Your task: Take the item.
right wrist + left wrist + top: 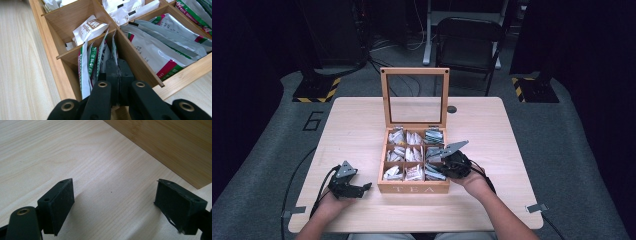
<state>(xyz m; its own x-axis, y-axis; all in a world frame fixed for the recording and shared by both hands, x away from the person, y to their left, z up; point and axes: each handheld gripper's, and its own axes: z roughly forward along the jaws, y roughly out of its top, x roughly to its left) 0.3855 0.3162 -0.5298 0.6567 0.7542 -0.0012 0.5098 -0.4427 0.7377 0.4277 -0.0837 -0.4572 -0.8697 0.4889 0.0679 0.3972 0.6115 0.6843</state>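
Observation:
A wooden tea box [413, 189] marked TEA stands mid-table, its glass lid [385, 97] upright and its compartments holding several sachets. My right gripper [438, 168] reaches into the front-right corner compartment from the box's right side. In the right gripper view, this gripper [118, 66] has its jaws pressed together on the lower edge of a thin silver sachet [114, 48], among upright green-and-white sachets [92, 60]. My left gripper [363, 190] rests on the table left of the box. It is open [113, 197] with bare tabletop between the pads and the box wall [170, 145] just ahead.
Silver sachets with red and green ends [160, 52] lie in the neighbouring compartment. A small dark disc [452, 109] sits on the table behind the lid. A folding chair [467, 40] and striped stand bases [317, 90] are beyond the table. Bare tabletop [352, 135] stretches left of the box.

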